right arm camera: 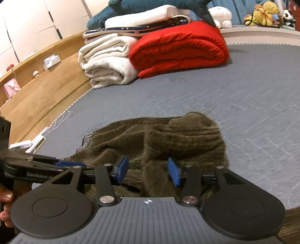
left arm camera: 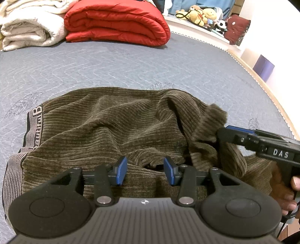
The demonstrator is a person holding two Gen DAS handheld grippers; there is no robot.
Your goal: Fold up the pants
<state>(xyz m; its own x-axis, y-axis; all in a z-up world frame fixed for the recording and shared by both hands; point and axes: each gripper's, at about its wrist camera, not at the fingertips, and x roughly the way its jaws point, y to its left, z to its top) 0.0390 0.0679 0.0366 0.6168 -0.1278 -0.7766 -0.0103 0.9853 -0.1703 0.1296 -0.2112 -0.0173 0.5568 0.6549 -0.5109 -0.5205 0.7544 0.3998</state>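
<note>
Olive-brown corduroy pants [left arm camera: 116, 123] lie bunched on the grey quilted mattress [left arm camera: 112, 63], with the striped waistband [left arm camera: 33, 120] at the left. My left gripper [left arm camera: 145, 171] is open and empty, low over the near edge of the pants. My right gripper [right arm camera: 148, 171] is open, its blue pads on either side of a raised fold of the pants [right arm camera: 168, 142]. In the left wrist view the right gripper [left arm camera: 223, 133] comes in from the right and touches a lifted hump of fabric. The left gripper [right arm camera: 69, 163] shows at the left of the right wrist view.
A folded red quilt [left arm camera: 116, 22] and a cream blanket [left arm camera: 31, 26] are stacked at the far end of the mattress. Stuffed toys [left arm camera: 202, 16] sit on a ledge at the far right. A wooden bed frame [right arm camera: 43, 93] with small items runs along the left.
</note>
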